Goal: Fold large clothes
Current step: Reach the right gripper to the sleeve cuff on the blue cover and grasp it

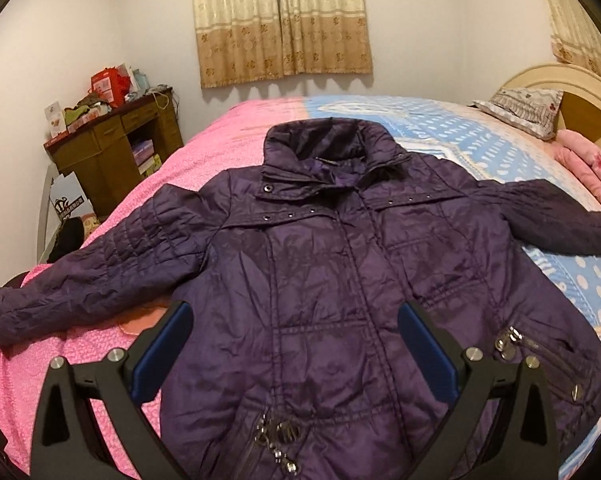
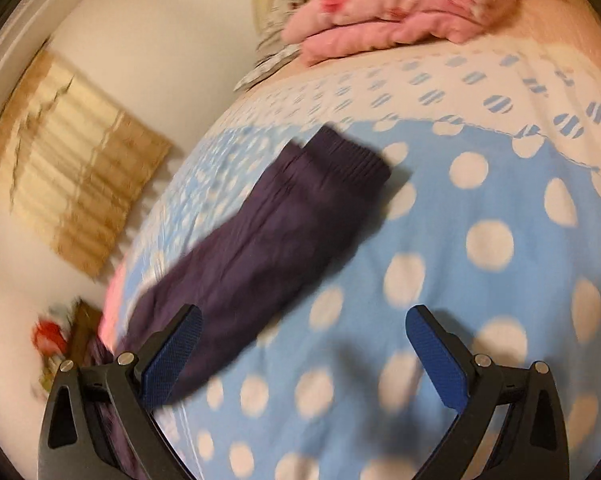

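While both jaws gape, purple jacket (image 1: 340, 280) lies seemingly flat on bed (image 1: 220, 152)

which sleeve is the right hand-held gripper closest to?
The sleeve lying on the blue polka-dot sheet, pillow side. The other sleeve lies over the pink cover.

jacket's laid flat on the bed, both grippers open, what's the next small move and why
Probably bring the right gripper over the sleeve near its cuff and close on it. The jacket lies face up with both sleeves spread out, the fingers stand wide apart holding nothing, and that sleeve lies just left of the gap.
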Action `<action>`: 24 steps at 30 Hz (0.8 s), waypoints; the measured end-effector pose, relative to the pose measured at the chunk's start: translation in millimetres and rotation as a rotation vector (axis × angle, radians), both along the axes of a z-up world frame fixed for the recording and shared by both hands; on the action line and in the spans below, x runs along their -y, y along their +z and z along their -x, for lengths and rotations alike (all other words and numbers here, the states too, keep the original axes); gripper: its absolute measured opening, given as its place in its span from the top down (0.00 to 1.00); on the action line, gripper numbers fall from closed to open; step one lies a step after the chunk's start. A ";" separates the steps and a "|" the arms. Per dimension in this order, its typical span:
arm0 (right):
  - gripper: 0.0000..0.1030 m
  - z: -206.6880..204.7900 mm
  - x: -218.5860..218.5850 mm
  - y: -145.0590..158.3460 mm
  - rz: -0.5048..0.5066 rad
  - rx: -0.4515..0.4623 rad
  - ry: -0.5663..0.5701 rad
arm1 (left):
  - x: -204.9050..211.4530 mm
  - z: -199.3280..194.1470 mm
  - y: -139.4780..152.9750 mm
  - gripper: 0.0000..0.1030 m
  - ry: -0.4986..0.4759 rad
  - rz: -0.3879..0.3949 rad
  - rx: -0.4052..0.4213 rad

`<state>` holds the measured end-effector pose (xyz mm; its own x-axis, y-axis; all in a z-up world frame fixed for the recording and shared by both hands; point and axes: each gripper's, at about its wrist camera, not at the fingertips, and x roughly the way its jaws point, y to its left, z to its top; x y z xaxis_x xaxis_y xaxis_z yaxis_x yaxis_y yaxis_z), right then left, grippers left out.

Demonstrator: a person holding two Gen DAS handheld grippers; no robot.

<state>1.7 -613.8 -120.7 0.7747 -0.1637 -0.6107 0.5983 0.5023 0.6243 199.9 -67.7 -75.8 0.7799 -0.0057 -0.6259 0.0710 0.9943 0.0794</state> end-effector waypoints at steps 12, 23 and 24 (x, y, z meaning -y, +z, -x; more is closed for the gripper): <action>0.27 -35.9 56.5 -13.2 -0.141 0.051 -0.057 | -11.5 -21.0 -5.7 0.00 0.062 -0.010 -0.031; 0.72 -47.3 50.6 33.2 0.013 0.105 0.021 | -23.2 -18.4 -1.9 0.00 0.076 0.026 -0.040; 0.73 -46.7 47.7 44.6 0.039 0.114 0.026 | -25.4 -17.9 -0.7 0.00 0.077 0.034 -0.038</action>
<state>48.4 -661.5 -76.1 0.8432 -0.1647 -0.5118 0.5109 0.5419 0.6673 217.8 -42.3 -76.5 0.7544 0.0318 -0.6557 -0.0034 0.9990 0.0445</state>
